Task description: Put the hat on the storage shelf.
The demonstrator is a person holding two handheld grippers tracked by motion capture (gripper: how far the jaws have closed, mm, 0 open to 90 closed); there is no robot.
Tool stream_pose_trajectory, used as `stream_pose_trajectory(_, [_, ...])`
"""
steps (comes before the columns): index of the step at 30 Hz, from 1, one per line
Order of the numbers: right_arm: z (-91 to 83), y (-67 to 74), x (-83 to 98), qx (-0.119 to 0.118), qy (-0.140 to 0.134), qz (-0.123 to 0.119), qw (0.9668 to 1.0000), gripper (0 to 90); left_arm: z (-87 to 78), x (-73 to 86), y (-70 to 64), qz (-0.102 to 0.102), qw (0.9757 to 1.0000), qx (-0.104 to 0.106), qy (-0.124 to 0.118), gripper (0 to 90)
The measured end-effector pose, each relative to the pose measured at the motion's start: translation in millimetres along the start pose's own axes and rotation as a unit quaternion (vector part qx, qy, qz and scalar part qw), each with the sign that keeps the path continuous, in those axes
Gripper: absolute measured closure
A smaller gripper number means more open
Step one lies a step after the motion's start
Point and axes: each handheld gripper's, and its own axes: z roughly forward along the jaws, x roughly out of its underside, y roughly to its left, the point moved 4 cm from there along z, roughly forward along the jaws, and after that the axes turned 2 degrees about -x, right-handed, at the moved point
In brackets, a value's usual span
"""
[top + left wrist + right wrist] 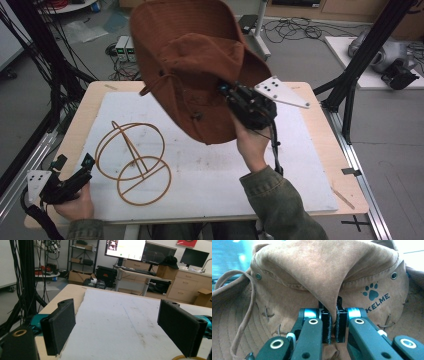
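Note:
A brown suede hat [190, 65] with a wide brim hangs in the air over the far middle of the table. My right gripper [235, 95] is shut on a fold of its crown. The right gripper view looks straight at that fold of the hat [329, 277], pinched between the two black jaws of my right gripper [333, 325]; a paw print and the word KELME sit to the right. A wire hat stand [132, 160] of tan rings rests on the white mat at the left. My left gripper [75, 172] stands open near the table's front left corner, its pads [61, 325] wide apart with nothing between them.
A white mat [210, 170] covers most of the wooden table [320, 150]. Black frame posts [357, 55] rise at the right and cables [55, 60] hang at the left. The left gripper view looks past the table to a desk with monitors [130, 250] and cabinets.

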Motion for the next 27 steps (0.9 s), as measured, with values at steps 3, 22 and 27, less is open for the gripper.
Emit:
stream_pose_trajectory(3, [8.5, 21.7, -0.1, -0.034, 0.004, -0.013, 0.9993, 87.6, 0.0, -0.2, -0.4, 0.0, 1.0, 0.0, -0.001, 15.2])
stream_pose_trajectory(22, [50.6, 109.3, 25.5, -0.226, 0.06, -0.015, 0.9721, 87.6, -1.1, 0.2, 2.3, -0.006, 1.0, 0.001, -0.001, 15.2])
stream_pose_trajectory(27, [57.5, 110.9, 37.4, -0.238, 0.081, -0.01, 0.9679, 87.5, -2.1, 0.2, 3.5, -0.004, 1.0, 0.0, 0.001, 15.2])
